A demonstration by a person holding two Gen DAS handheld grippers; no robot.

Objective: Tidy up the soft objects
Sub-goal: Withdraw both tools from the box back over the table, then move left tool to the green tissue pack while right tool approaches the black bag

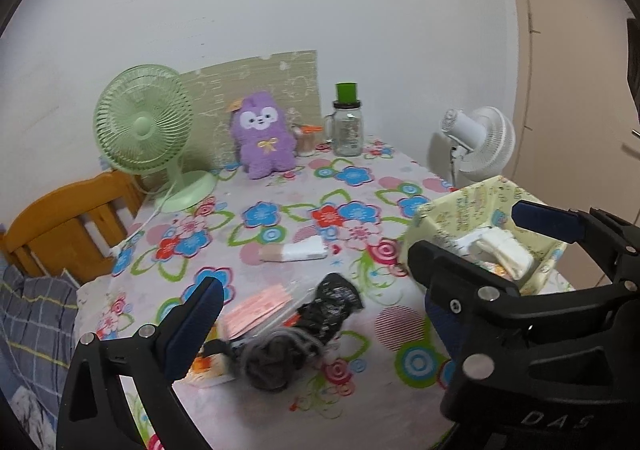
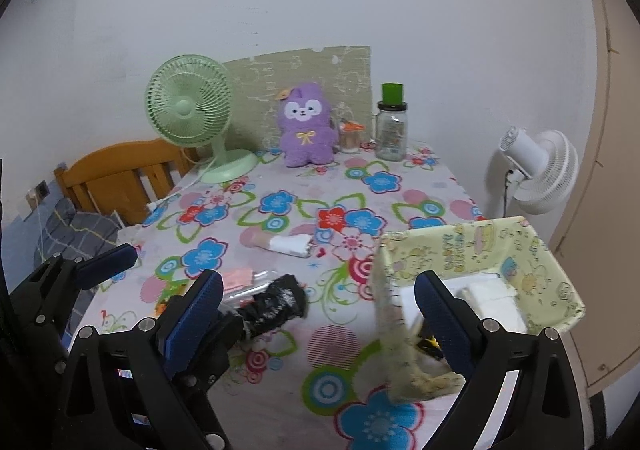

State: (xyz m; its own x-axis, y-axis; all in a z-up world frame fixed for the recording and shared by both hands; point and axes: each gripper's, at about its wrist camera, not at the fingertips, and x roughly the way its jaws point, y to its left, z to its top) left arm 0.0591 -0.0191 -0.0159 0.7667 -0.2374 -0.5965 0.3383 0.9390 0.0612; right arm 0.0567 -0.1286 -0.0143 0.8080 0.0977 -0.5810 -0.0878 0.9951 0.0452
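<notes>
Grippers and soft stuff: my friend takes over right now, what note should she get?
Left gripper: open, empty, low over the dark socks and pink packet at the near table edge.
Right gripper: open, empty, at the yellow fabric box.
Done: white folded cloths lie in the box.
Left: the dark socks, the pink packet and the white roll mid-table. The purple plush sits at the back by the green fan.
</notes>
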